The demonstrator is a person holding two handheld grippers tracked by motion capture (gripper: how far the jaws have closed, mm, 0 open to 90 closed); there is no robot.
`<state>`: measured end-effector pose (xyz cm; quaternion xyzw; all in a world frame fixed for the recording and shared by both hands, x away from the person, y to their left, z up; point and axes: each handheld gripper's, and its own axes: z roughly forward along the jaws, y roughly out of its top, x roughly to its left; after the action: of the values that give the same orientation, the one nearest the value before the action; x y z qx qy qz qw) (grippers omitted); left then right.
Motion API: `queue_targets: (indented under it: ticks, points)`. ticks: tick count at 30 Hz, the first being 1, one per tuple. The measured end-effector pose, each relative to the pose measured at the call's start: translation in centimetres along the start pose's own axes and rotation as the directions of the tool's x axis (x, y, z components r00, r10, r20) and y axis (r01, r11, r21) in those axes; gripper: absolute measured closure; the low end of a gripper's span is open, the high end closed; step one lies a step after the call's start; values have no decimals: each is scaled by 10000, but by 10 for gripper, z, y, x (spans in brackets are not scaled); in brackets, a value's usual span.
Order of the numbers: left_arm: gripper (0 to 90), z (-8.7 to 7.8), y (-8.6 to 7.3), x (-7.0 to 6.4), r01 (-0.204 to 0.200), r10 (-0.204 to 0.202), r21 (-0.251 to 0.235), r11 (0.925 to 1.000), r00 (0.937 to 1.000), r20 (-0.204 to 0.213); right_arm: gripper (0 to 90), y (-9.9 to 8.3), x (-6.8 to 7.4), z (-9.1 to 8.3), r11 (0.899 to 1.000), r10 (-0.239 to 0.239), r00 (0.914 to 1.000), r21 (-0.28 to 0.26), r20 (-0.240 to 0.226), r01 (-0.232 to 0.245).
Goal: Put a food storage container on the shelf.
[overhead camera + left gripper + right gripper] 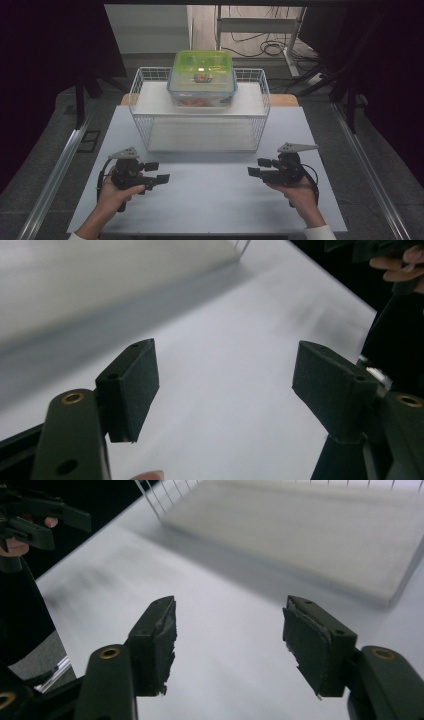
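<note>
A clear plastic box with a green lid (202, 78) rests on the upper shelf of a white wire rack (200, 107) at the back middle of the table. My left gripper (160, 172) hovers over the table's front left, pointing right, open and empty; its pads (131, 385) stand wide apart over bare tabletop. At the front right my right gripper (257, 167) points left, also open with nothing between its fingers (157, 640). Both lie in front of the rack, well apart from it and from each other.
The white table (210, 195) stretches between the grippers. The rack's lower shelf (310, 535) is bare. Metal rails (55, 175) run along both sides of the table. Cables and a desk frame (260, 30) lie on the floor behind.
</note>
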<state>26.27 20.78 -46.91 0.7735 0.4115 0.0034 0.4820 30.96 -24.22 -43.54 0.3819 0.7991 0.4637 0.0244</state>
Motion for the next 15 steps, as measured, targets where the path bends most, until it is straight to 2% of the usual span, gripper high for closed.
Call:
queue_targets:
  ticks: [5,7,10,15]
  points:
    - [259,13,-15,1,-93,98,488,9988,9999,-108,354,-26,-8,9,9991,96,9999,404,73,-99]
    - [253,16,-19,0,-236,251,631,9977,9994,-231,352,-35,-10,13,9982,39,9997,594,259,-54]
    - [251,17,-21,-1,-243,256,618,9978,9995,-207,346,-39,-11,15,9975,-8,9994,711,335,-16]
    - [250,19,-22,-2,-358,389,674,9971,9982,-449,339,-41,-9,18,9972,-166,9991,741,389,137]
